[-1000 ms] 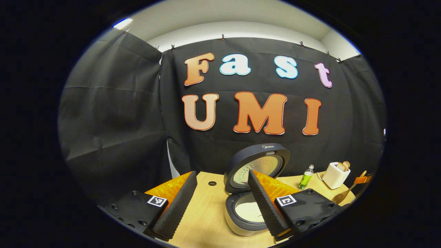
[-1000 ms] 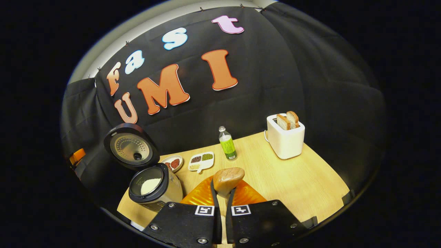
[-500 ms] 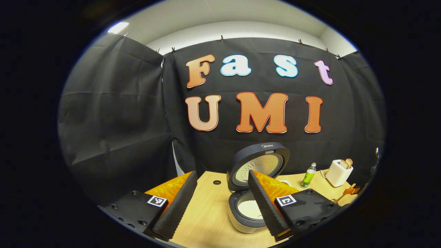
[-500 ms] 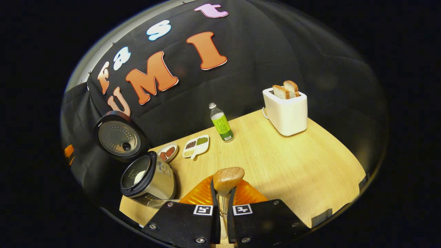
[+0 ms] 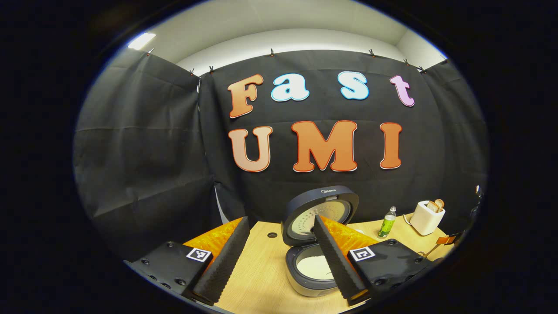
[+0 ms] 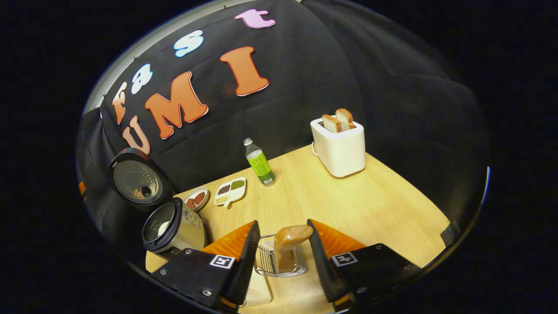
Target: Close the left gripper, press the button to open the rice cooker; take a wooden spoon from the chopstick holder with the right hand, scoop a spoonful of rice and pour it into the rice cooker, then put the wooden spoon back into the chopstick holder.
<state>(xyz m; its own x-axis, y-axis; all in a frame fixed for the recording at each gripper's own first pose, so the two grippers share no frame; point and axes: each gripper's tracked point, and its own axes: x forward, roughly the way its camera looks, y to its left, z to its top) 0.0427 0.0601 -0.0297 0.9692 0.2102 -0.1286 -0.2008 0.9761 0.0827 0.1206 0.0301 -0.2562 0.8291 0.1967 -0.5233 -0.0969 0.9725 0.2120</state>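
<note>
The wooden spoon [image 6: 291, 236] stands bowl-up in the wire chopstick holder [image 6: 267, 263], seen close in the right gripper view. My right gripper [image 6: 282, 223] is open, one finger on each side of the spoon and apart from it. To the left, the rice cooker [image 6: 172, 224] stands open with its lid [image 6: 137, 183] upright and white rice inside. In the left gripper view the open rice cooker [image 5: 310, 267] sits just ahead, partly behind one finger. My left gripper [image 5: 281, 220] is open and holds nothing.
On the wooden table [image 6: 370, 209] stand a green bottle [image 6: 260, 162], a white toaster [image 6: 339, 146] with bread slices, a divided dish [image 6: 230, 191] of grains and a small dish [image 6: 196, 198]. The black cloth wall runs close behind them.
My right gripper has gone from shut on the spoon to open, leaving the spoon standing in the wire holder. The left gripper has barely shifted.
</note>
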